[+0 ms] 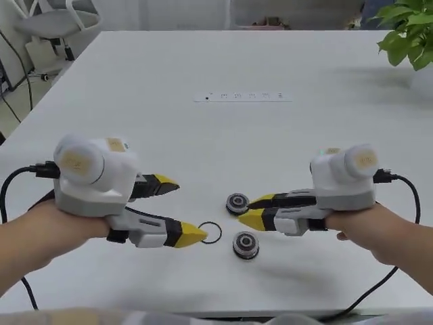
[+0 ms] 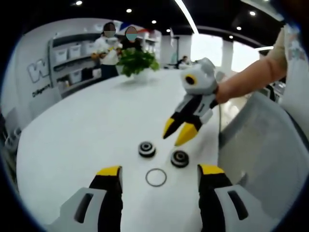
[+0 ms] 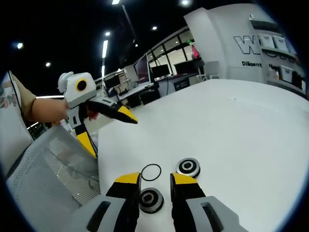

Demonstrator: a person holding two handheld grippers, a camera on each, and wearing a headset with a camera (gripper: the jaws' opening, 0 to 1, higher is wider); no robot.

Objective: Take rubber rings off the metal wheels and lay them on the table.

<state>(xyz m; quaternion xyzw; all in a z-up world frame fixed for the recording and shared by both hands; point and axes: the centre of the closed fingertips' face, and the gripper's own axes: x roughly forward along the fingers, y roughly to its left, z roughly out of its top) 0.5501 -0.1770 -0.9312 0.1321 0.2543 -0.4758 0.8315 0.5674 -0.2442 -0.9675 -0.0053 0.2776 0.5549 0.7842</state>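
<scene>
Lying flat on table (image 1: 203,142): rubber ring (image 1: 210,232)

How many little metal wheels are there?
2. One wheel sits right at the right gripper's yellow tips. The other wheel lies just right of the loose ring in the head view. None seems hidden.

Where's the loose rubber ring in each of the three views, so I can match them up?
Head view: ring lies low, just left of centre, on the table left of both wheels.
Left gripper view: ring low centre, nearer the camera than the wheels.
Right gripper view: ring low centre, left of the farther wheel.
Shared landmark: the two wheels beside it.
</scene>
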